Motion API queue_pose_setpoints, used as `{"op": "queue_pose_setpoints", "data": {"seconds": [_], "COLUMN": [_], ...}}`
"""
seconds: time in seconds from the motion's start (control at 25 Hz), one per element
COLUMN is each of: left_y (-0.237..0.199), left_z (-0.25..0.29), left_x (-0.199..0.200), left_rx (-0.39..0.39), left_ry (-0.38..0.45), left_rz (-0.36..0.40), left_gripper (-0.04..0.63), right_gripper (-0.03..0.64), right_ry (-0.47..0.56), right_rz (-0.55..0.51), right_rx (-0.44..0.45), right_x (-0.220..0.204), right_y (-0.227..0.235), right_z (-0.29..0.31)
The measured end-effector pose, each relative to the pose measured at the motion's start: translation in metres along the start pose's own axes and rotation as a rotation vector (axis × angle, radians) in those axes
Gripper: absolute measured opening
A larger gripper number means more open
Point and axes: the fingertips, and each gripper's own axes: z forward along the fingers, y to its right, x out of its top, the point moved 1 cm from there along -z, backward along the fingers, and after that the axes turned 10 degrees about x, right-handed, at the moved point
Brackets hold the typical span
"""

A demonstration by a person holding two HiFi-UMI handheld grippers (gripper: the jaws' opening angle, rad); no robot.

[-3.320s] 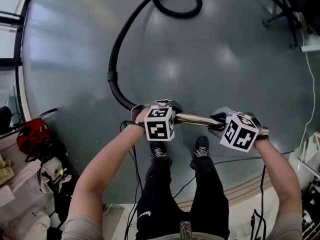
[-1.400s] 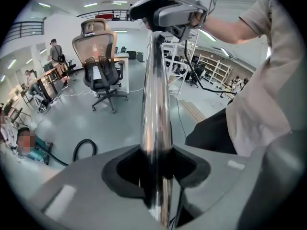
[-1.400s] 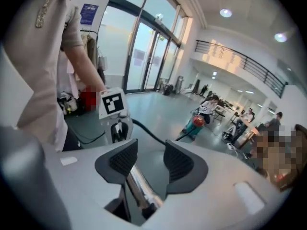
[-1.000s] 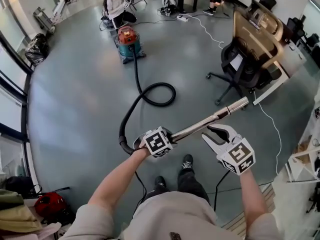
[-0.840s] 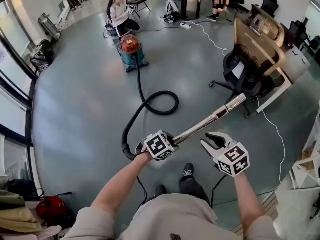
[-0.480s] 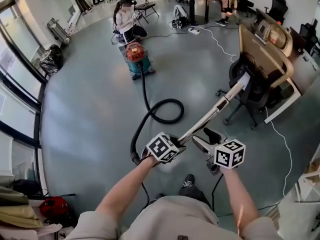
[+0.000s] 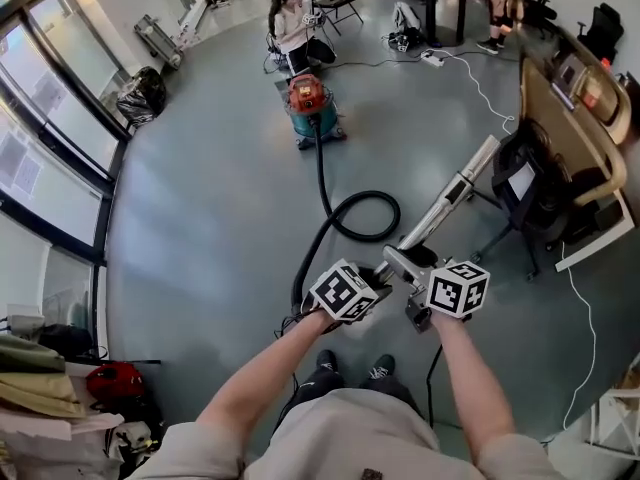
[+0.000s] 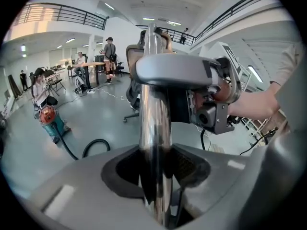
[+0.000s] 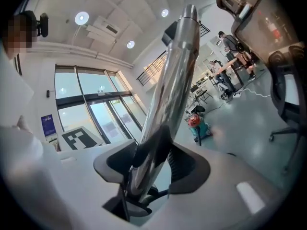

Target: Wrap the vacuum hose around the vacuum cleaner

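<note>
Holding the metal tube [image 7: 443, 208] with both tools: my left gripper [image 7: 368, 278] is closed on its lower part and my right gripper [image 7: 400, 262] is closed on it just above. Each gripper view shows the dark pads pressed against the shiny tube.

The head view alone shows the whole run. The black hose [image 7: 335, 208] leaves the tube's lower end, makes one loop on the grey floor [image 7: 200, 218], and reaches the red and teal vacuum cleaner [image 7: 312, 106], well apart from me. A seated person [image 7: 295, 18] is behind it.

The left gripper view alone shows the right gripper gripping the tube from the side. The right gripper view alone shows the tall windows [image 9: 96, 119].

Half a second ago my right jaws stood apart beside the tube; now they grip it.
</note>
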Motion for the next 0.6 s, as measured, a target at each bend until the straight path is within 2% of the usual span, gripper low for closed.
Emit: {"op": "queue_pose_setpoints", "data": {"seconds": [0.16,0.36,0.48,0.6], "left_y": [-0.012,-0.029,-0.041,-0.061], "left_z": [0.008,0.012,0.017,0.016], "left_x": [0.007,0.009,0.012,0.020], "left_rx": [0.011,-0.034,-0.076,-0.097], "left_ry": [0.002,0.024,0.051,0.058], "left_rz": [-0.034,-0.047,0.006,0.093], "left_gripper": [0.163,0.173,0.186,0.271], "right_gripper": [0.199,0.186,0.184,0.184], "right_ry": [0.013,-0.036,-0.054,-0.056], "right_rz": [0.064,0.092,0.115,0.139], "right_rx": [0.088,0.104,0.094,0.076], "right_x": [0.011,0.017,0.020,0.030], "right_y": [0.006,0.016,0.027,0.038], "right_z": [0.016,0.042,0.053,0.066]}}
